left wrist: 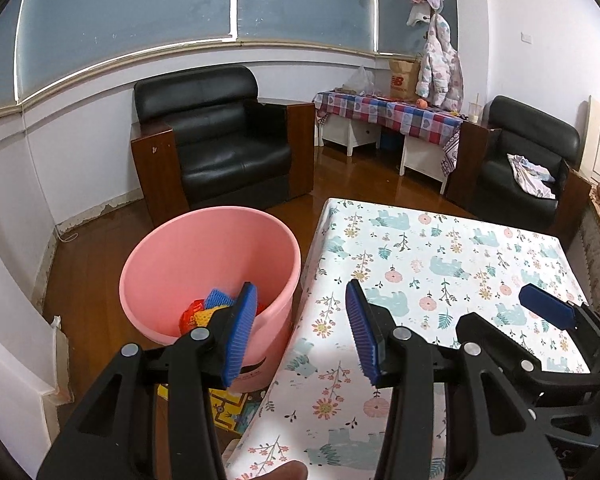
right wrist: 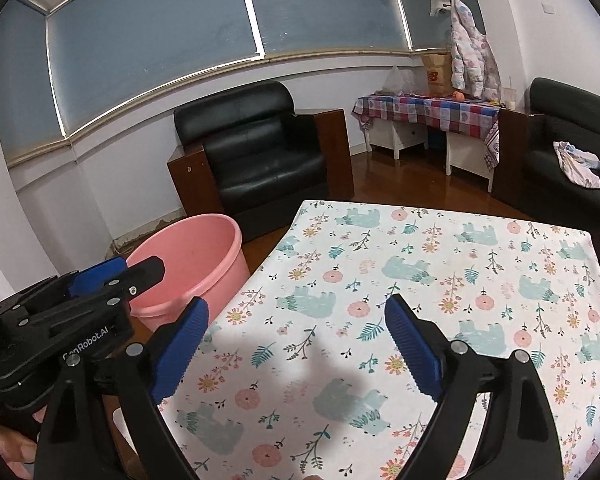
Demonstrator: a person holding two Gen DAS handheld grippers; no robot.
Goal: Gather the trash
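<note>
Nearest me, the left gripper (left wrist: 300,328) hangs spread and empty at the edge of the surface (left wrist: 440,248), and the right gripper (right wrist: 296,344) is spread just as wide over the patterned cloth, nothing between its pads. No trash is visible on the cloth. Beyond, on the floor, the pink bucket (left wrist: 172,264) holds crumpled wrappers (left wrist: 208,310). I judge a drop-off just finished; next calls for finding any remaining trash.

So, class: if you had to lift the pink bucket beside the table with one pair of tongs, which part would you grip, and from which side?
Probably the rim of the pink bucket, taken from above on the side nearest the table. The bucket stands upright and open, its body looks too wide for the tongs, and the thin lip lets one finger go inside and one outside. No handle is visible.
</note>
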